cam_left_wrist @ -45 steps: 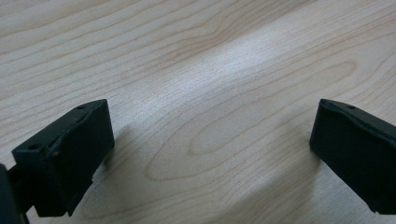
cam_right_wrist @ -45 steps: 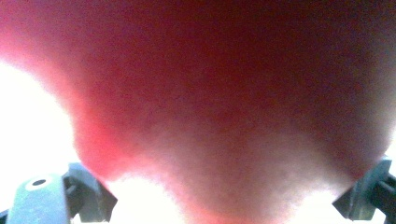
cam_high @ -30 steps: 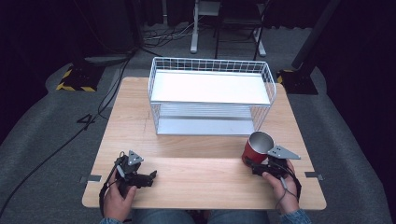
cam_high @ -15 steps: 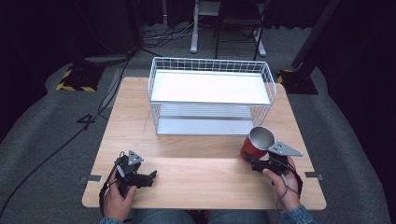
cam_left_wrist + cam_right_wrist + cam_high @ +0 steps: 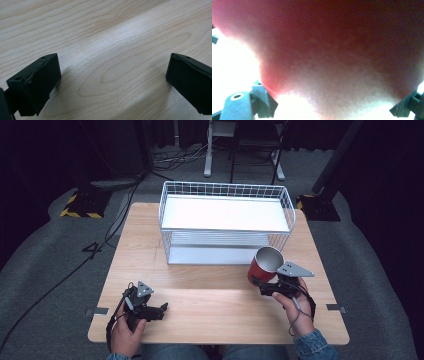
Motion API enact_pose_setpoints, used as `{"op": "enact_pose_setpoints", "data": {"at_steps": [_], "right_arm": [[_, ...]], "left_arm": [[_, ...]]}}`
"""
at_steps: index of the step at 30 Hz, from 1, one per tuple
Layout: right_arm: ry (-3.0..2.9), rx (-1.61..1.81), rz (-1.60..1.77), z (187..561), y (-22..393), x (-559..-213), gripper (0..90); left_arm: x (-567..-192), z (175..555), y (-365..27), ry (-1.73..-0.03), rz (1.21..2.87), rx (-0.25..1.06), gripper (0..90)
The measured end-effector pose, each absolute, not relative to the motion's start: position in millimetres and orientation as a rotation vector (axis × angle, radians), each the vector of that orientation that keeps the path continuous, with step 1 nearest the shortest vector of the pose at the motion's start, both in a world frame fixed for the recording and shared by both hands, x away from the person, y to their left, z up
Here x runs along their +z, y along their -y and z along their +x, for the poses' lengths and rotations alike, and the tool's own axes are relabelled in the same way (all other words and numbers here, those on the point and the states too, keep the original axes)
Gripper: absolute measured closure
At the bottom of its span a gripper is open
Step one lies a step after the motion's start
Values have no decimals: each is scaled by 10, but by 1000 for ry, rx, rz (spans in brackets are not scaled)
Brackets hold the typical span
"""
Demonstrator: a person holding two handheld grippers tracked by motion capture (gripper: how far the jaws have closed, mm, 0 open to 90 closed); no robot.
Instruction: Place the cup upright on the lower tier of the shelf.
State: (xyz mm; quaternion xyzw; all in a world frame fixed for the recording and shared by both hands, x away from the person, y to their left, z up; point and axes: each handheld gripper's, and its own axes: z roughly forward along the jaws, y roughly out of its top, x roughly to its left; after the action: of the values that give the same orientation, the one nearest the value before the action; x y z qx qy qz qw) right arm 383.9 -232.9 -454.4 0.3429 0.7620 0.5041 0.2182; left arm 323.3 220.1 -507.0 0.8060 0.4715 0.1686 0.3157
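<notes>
A red cup [image 5: 263, 264] with a silver inside hangs tilted above the table, in front of the right end of the white wire rack [image 5: 226, 222]. My right gripper [image 5: 261, 285] is shut on the cup, low on its side. Its own view is close up on the cup's red wall [image 5: 332, 52], blurred, between the two jaws. My left gripper [image 5: 161, 310] lies low over the table's front left, open with nothing in it. In the left gripper view the jaws stand wide apart over bare wood [image 5: 112, 62].
The wire rack has two tiers, a white top shelf [image 5: 225, 213] and a lower one [image 5: 215, 252]. It stands at the back middle of the wooden table [image 5: 210, 305]. Dark floor, cables and stands lie beyond the table.
My right gripper has lifted the red cup off the table and tipped it, moving it slightly toward the rack. The left gripper has stayed where it was.
</notes>
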Motion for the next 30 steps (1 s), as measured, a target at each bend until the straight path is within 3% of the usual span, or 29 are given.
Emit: {"op": "enact_pose_setpoints", "data": {"at_steps": [30], "right_arm": [[-2206,1381,905,4492,1485,-4550,163]], "left_arm": [[-5070,3233,-2201,-1242,2123,444,1]]}}
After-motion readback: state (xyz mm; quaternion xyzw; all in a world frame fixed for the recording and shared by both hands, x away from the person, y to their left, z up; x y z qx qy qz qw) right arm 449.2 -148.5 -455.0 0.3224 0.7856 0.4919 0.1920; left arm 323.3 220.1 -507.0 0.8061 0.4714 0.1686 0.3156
